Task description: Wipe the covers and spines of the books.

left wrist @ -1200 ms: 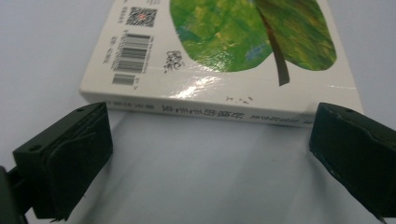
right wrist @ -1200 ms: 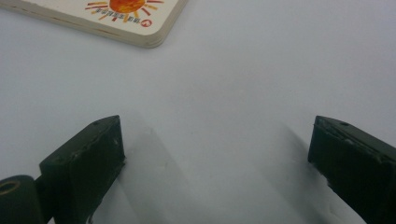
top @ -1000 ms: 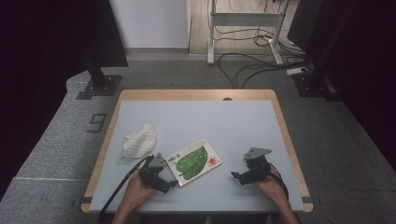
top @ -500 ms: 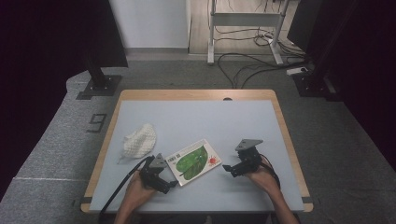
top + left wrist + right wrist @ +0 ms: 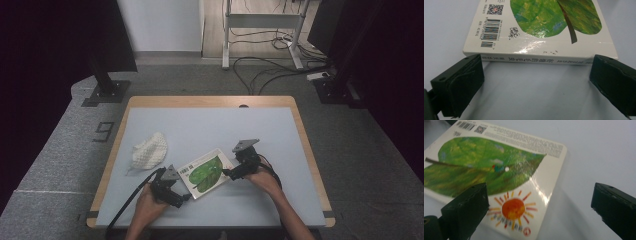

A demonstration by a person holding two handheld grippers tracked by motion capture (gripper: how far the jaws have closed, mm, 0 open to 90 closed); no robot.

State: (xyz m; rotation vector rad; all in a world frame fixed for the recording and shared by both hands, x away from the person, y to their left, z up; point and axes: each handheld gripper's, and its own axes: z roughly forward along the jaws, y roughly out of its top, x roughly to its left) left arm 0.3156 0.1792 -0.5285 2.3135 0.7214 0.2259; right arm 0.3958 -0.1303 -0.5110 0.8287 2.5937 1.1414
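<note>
A book (image 5: 205,172) with a green leaf on its cover lies flat on the worktop (image 5: 210,127), near the front edge. The left tongs (image 5: 181,196) stand open just before its spine. The right tongs (image 5: 229,173) are open too, at its right corner. A white cloth (image 5: 150,151) lies further left

Both grippers, left (image 5: 181,192) and right (image 5: 231,173), have black blocky jaws, grey three-cornered plates, trailing black cables.
</note>
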